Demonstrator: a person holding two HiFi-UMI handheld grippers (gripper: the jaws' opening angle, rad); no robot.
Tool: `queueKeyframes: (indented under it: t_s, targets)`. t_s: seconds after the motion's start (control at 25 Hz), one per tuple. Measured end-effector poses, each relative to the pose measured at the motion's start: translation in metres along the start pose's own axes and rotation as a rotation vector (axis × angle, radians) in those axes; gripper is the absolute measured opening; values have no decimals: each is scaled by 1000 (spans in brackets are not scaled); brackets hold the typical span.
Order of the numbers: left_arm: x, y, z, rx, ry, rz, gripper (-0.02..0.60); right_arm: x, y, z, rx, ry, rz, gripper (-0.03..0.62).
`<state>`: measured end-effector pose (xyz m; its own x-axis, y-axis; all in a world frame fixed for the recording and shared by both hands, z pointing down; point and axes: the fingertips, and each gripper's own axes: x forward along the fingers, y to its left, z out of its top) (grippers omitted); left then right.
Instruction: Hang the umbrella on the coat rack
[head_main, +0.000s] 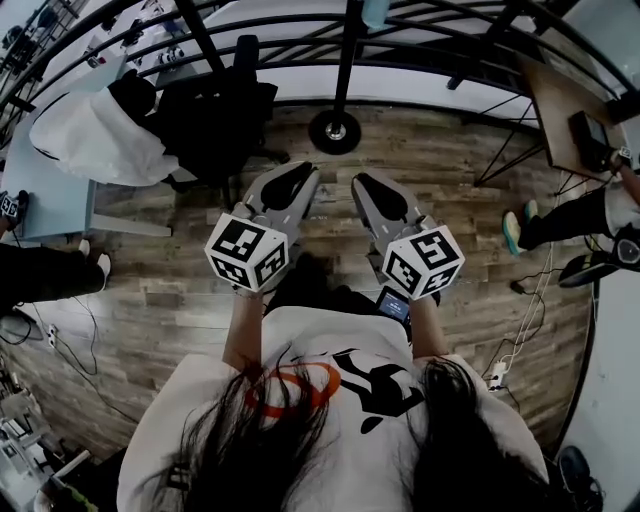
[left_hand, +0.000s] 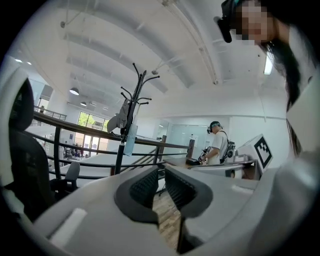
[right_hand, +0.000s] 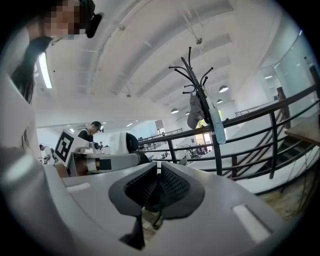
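– Pale-blue folded umbrella (left_hand: 129, 141): where is it?
– Hanging, it seems, on the black metal coat rack (left_hand: 136, 90), well ahead. Left tool (left_hand: 161, 172) barely parted, right tool (right_hand: 157, 169) closed, both empty. Task looks done; next, just check it.

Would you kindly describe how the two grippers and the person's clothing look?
Both the left gripper and right gripper have grey shells, black ribbed pads and a white cube with black square markers. The person wears a white T-shirt printed in orange and black.
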<state>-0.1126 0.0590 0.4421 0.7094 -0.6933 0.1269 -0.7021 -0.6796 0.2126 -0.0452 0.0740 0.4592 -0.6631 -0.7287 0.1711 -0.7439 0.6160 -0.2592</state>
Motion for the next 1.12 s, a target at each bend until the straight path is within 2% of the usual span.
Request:
queueKeyframes:
  t_s: [0.16, 0.48, 1.12]
  targets:
    - [-9, -33, -7, -25, -23, 12, 29, -29, 4, -5, -30, 7, 23, 31]
    - [-11, -85, -30, -11, -7, -13, 29, -69, 6, -22, -44, 7, 34, 31]
    - [-6, -134, -37, 26, -8, -46, 29, -119, -7, -20, -76, -31, -3, 30]
